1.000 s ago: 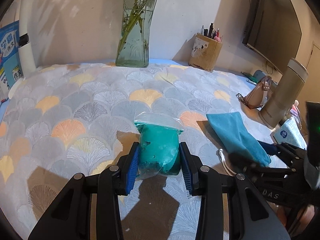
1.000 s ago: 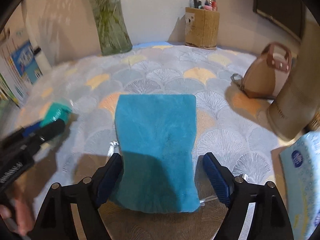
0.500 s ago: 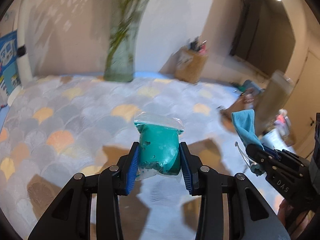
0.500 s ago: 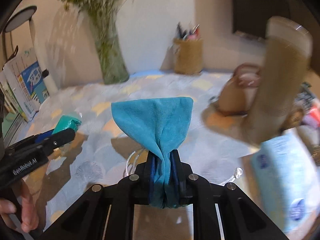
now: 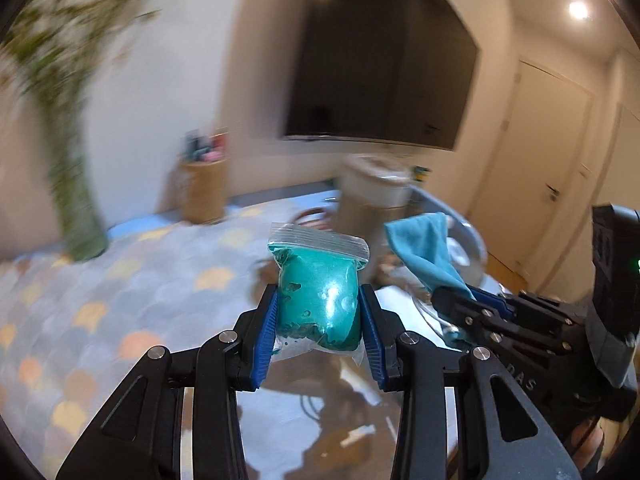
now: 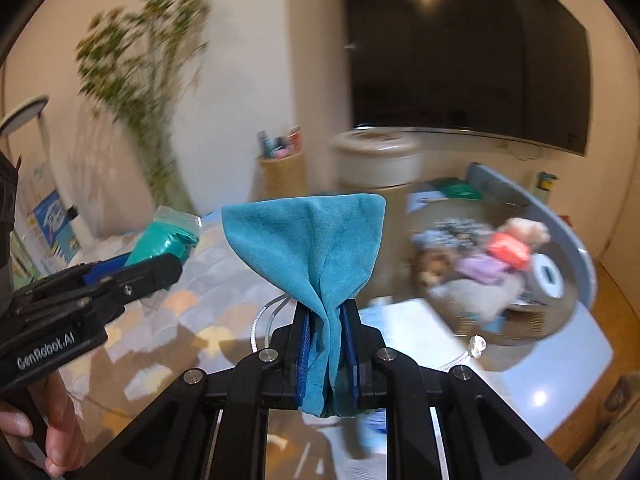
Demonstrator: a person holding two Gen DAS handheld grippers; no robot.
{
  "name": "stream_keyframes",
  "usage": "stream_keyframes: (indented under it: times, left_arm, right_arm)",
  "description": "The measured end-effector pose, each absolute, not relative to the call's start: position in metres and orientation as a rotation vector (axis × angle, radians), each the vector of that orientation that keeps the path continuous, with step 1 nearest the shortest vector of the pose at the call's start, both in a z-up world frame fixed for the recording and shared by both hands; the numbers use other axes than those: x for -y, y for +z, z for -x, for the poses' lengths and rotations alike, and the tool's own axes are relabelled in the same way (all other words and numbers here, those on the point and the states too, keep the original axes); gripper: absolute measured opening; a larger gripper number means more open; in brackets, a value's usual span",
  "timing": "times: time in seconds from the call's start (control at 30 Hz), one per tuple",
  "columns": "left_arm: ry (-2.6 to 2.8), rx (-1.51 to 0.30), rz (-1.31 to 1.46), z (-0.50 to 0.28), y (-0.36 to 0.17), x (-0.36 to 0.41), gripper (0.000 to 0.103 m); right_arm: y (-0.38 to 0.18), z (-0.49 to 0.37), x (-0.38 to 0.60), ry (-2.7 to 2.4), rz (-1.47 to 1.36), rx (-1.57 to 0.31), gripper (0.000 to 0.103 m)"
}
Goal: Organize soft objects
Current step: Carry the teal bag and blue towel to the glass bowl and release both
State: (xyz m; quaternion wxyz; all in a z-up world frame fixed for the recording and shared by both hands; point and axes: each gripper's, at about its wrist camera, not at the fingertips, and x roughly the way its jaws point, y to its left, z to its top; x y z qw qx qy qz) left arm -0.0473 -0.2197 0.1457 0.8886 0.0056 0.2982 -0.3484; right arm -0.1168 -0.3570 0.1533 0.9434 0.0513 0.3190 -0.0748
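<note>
Fingers (image 5: 267, 322) of the left gripper (image 5: 319, 322) are squeezing a zip bag of teal dough (image 5: 318, 300) above the patterned desk (image 5: 120, 292). Beside it, the right gripper (image 6: 327, 356) is pinching a blue cloth pouch (image 6: 312, 240) near a grey basket (image 6: 568, 248) of soft toys.

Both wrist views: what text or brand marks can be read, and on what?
"GenRobot.AI": side of the black left gripper, right wrist view.
"DAS": body of the black right gripper, left wrist view; possibly part of a longer word.
Blue-and-white books at the left edge: print too blurred.
</note>
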Motion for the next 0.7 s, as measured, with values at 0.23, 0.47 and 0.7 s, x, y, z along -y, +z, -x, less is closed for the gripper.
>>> stream_keyframes:
  times: [0.23,0.47,0.7]
  left_arm:
    - [-0.888,-0.618,-0.067,0.054,0.166,0.306,0.036]
    - [-0.97,-0.613,-0.065,0.048,0.177,0.385,0.036]
    - [-0.886,-0.615,-0.144,0.033,0.145,0.448,0.036]
  right_arm:
    - [0.194,0.145,0.45,-0.321,-0.187,-0.576,0.015]
    - [0.227,0.139,0.545,-0.36,-0.334,-0.512,0.015]
    - [0.189,0.106,0.618,-0.28,-0.632,-0.596,0.015]
